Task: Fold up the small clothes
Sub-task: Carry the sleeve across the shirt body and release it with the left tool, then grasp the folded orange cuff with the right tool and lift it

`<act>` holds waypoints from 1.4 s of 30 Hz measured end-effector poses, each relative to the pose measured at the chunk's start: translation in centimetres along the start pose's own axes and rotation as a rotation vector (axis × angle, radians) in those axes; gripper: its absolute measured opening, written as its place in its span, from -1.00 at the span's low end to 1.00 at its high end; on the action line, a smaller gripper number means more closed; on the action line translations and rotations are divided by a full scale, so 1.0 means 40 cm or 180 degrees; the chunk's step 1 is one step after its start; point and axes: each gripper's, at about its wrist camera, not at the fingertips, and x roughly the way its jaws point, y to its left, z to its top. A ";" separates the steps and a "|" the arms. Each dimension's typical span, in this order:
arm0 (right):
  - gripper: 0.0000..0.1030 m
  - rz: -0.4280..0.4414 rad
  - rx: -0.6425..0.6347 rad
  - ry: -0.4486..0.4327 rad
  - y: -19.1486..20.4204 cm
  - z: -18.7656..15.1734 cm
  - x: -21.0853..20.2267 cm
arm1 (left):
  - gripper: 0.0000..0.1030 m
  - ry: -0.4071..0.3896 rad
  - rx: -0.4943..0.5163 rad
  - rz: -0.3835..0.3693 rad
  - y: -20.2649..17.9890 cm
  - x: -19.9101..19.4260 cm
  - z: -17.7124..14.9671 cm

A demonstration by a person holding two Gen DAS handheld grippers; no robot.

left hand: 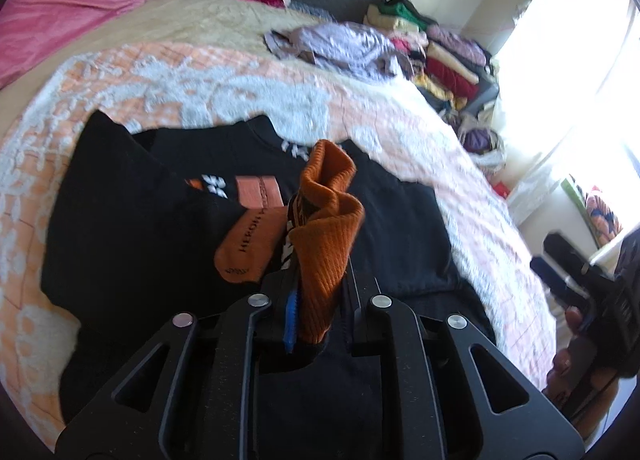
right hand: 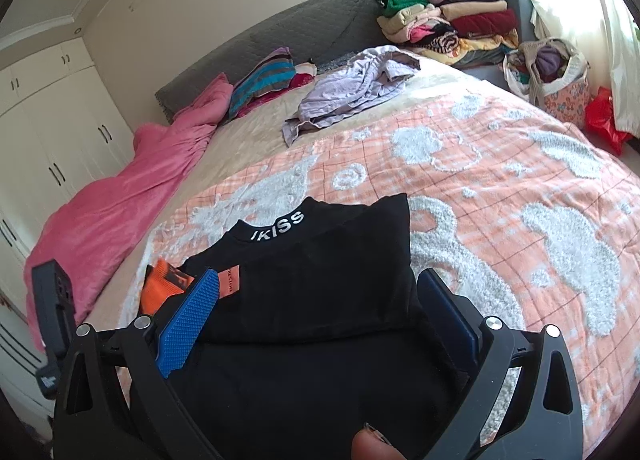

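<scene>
Pinching an orange ribbed cuff (left hand: 328, 228), apparently the black shirt's (right hand: 320, 280), left gripper (left hand: 316, 300) hangs above it; right gripper (right hand: 316, 320) gapes wide, empty, over the shirt.

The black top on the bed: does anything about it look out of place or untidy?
Yes. One orange cuff is bunched up and crumpled in the shut left gripper, lifted above the black top instead of lying flat. Behind it, a lilac garment lies in an unfolded heap.
</scene>
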 end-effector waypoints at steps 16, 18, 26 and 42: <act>0.92 0.0094 -0.0038 0.0426 0.021 -0.043 0.088 | 0.22 0.0264 0.0312 -0.0019 -0.010 -0.015 -0.049; 0.92 0.0153 -0.0055 0.0519 0.032 -0.056 0.106 | 0.44 0.0155 0.0278 0.0088 0.011 -0.044 -0.037; 0.88 0.0484 -0.0026 0.1126 0.111 -0.153 0.222 | 0.82 -0.0111 0.0003 0.0560 0.127 -0.117 0.005; -0.79 0.0489 -0.0373 0.0844 0.179 -0.184 0.269 | 0.82 -0.0148 -0.0267 0.0666 0.231 -0.187 0.007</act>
